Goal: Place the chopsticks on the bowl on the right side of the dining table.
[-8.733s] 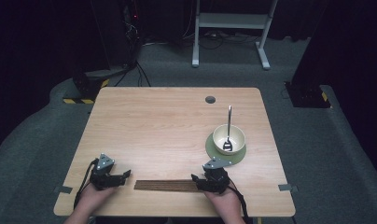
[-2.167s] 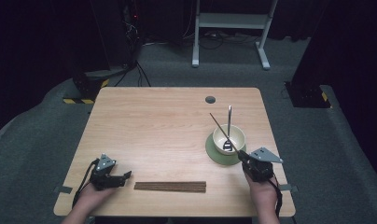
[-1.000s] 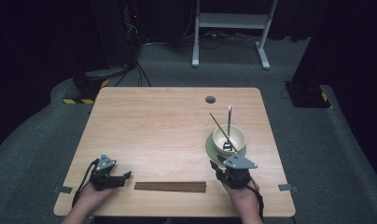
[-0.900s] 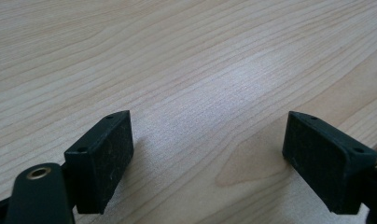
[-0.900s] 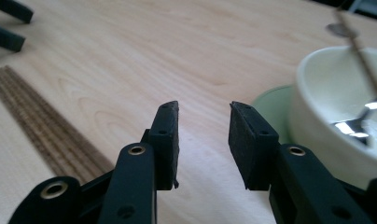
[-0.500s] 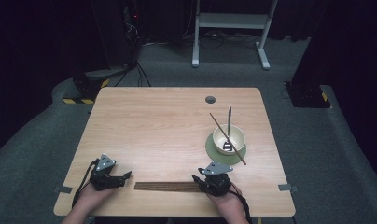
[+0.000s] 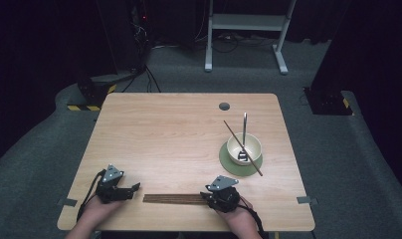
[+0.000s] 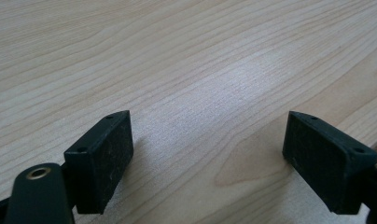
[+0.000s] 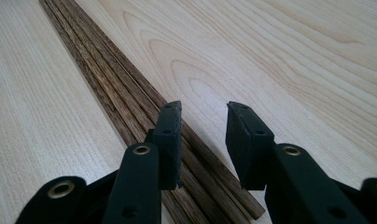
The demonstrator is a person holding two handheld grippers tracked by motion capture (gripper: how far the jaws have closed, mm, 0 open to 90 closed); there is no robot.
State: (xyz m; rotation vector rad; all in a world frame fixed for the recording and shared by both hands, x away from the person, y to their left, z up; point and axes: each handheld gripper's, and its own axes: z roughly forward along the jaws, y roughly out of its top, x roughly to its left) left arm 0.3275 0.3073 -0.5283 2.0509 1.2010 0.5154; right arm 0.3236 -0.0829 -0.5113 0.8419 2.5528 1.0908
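At the near left corner of the table [image 7: 154,124] the left gripper [image 7: 131,188] lay low on the wood, its jaws spread wide with nothing but bare grain between them. The person's left hand [image 7: 97,211] was cut off by the bottom edge of the high view, so little of the forearm could be made out.

Just right of that gripper's tip, apart from it, lay the bundle of dark wooden chopsticks [image 7: 174,199], flat along the near edge. How many sticks lay in it I could not count from above; the right gripper view showed several side by side [image 9: 112,88], their near ends hidden under the jaws.

The right gripper [image 7: 208,195] sat at the bundle's right end. Its jaws had just been closing, yet a gap remained between them; one jaw stood over the sticks and the outermost sticks ran between the two. The pads did not seem to press on anything, though the contact was hard to judge.

Farther right and well apart stood a cream bowl [image 7: 244,148] on a green plate [image 7: 229,162], with a spoon [image 7: 244,130] leaning in it and a single chopstick [image 7: 233,130] slanting across its rim.
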